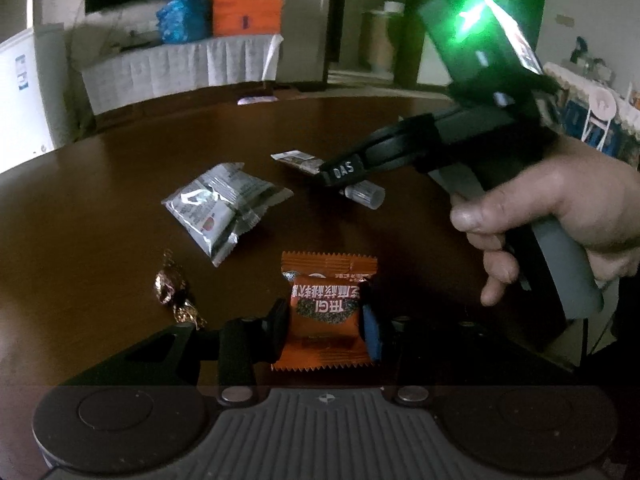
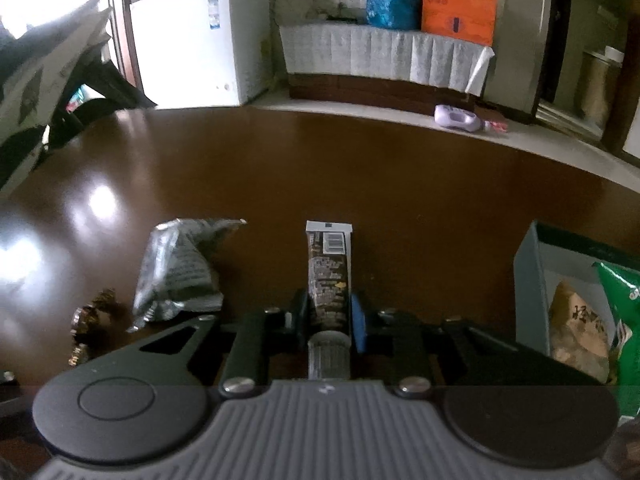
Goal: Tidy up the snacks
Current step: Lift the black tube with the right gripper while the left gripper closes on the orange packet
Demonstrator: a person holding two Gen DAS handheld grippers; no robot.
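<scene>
Left gripper point(image 1: 325, 330): pressed onto the orange packet point(image 1: 326, 316), one pad against each side; the packet lies flat on the table point(image 1: 120, 184) between the fingers, its near and far crimped ends sticking out past them.
Right gripper point(image 2: 329, 318): pinched on the stick pack point(image 2: 329, 272), a narrow dark sachet; it is held near its near end, and its far end with the barcode reaches out beyond the fingertips.
Right gripper, left view point(image 1: 344, 172): seen to the right and farther off, held by a hand point(image 1: 560, 216); the stick pack point(image 1: 298, 160) is seen jutting from both sides of its tip.
Silver packet point(image 1: 226, 208): crumpled, on the table, left of the stick pack and beyond the orange packet, touching neither gripper.
Foil sweet point(image 1: 172, 292): gold and brown, just left of the left gripper, apart from its finger.
Box point(image 2: 532, 280): grey, open, at the right of the right gripper; a green bag point(image 2: 624, 312) and a tan packet point(image 2: 580, 328) are held in it.
Table: dark brown and glossy.
</scene>
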